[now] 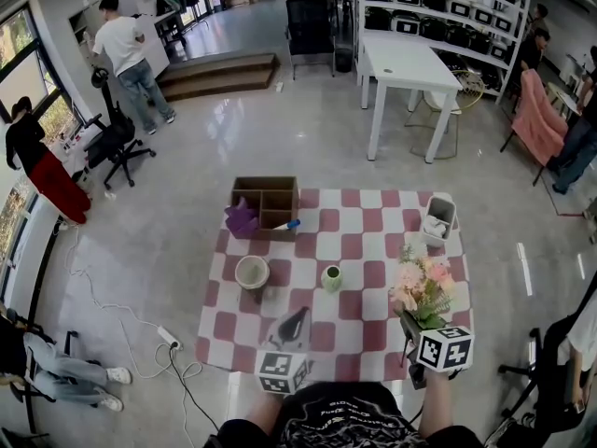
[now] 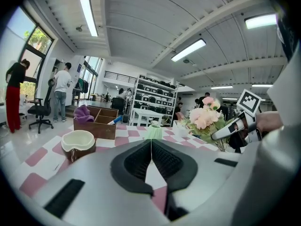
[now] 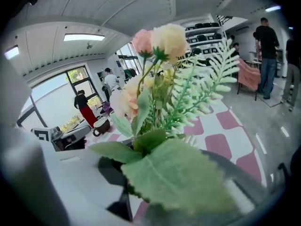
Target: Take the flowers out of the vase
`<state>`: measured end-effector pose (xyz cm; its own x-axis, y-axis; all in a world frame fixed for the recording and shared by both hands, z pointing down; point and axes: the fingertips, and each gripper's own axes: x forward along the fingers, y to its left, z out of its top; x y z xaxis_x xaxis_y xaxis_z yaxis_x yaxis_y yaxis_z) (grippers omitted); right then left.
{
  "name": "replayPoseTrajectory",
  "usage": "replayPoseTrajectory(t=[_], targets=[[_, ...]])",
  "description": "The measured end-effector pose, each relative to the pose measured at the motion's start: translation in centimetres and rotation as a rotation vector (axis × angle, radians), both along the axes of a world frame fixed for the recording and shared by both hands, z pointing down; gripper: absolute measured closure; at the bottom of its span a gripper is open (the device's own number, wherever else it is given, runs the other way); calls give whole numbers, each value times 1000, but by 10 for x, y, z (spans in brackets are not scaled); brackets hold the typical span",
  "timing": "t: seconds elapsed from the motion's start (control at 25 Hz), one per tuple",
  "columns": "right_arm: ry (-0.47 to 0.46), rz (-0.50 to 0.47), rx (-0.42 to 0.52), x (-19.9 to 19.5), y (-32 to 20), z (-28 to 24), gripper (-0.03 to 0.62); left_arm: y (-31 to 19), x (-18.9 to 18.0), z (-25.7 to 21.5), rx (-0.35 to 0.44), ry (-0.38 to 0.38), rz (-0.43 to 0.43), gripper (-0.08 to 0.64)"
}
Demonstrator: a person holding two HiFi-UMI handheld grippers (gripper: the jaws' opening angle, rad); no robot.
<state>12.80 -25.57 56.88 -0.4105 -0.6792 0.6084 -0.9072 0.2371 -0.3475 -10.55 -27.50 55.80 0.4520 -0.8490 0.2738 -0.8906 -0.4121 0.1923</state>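
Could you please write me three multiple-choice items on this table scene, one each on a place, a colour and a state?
1. Where does the green vase stand?
A. inside the wooden box
B. on the checked cloth, right of the brown cup in the head view
C. on the floor

2. What colours are the cloth's checks?
A. blue and white
B. green and yellow
C. pink-red and white

3. How is the left claw?
A. shut and empty
B. wide open
C. shut on the flowers

Answers:
1 B, the head view shows the vase on the cloth to the cup's right.
2 C, the squares alternate pink-red and white.
3 A, in the left gripper view its jaws meet with nothing between them.
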Motion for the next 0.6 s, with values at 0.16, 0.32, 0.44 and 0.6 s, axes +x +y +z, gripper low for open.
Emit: replayPoseTrajectory(t=[0.16, 0.32, 0.44, 0.6], targets=[[1, 0, -35, -1, 0, 18, 508, -1, 0, 1, -5, -3, 0, 549], [5, 0, -61, -3, 0, 35, 508, -2, -3, 3, -7, -6, -7, 549], [6, -4, -79, -4, 0, 45, 508, -3, -5, 4, -9, -8, -14, 549], [17, -9, -104, -4, 0, 59, 508, -3, -5, 5, -12, -14, -15, 548]])
